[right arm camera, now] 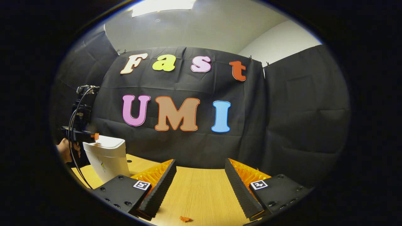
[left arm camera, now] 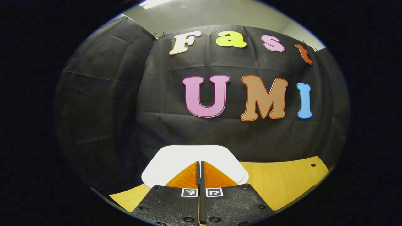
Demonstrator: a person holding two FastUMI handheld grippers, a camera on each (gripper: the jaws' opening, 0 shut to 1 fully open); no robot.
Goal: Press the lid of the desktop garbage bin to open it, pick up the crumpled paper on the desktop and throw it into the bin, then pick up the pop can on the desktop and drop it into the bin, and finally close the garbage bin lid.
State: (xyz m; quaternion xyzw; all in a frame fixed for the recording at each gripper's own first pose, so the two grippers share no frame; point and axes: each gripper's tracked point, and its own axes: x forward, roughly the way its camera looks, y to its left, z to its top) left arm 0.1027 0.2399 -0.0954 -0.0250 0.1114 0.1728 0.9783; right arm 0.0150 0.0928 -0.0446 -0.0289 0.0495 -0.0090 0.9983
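The white desktop bin (right arm camera: 106,158) stands on the wooden table at the left of the right gripper view, with its lid (left arm camera: 194,158) down. My left gripper (left arm camera: 200,162) is shut, with its fingertips just above the middle of the lid or on it; I cannot tell whether they touch. From the right gripper view, the left gripper (right arm camera: 94,136) sits at the lid's top edge, held by a hand (right arm camera: 64,150). My right gripper (right arm camera: 200,163) is open above the bare table, with nothing between its fingers.
The wooden table (right arm camera: 201,188) runs back to the black cloth wall. A small orange scrap (right arm camera: 186,218) lies on the table near the front edge. A cable hangs down from the left gripper. The table's right corner (left arm camera: 314,166) has a small hole.
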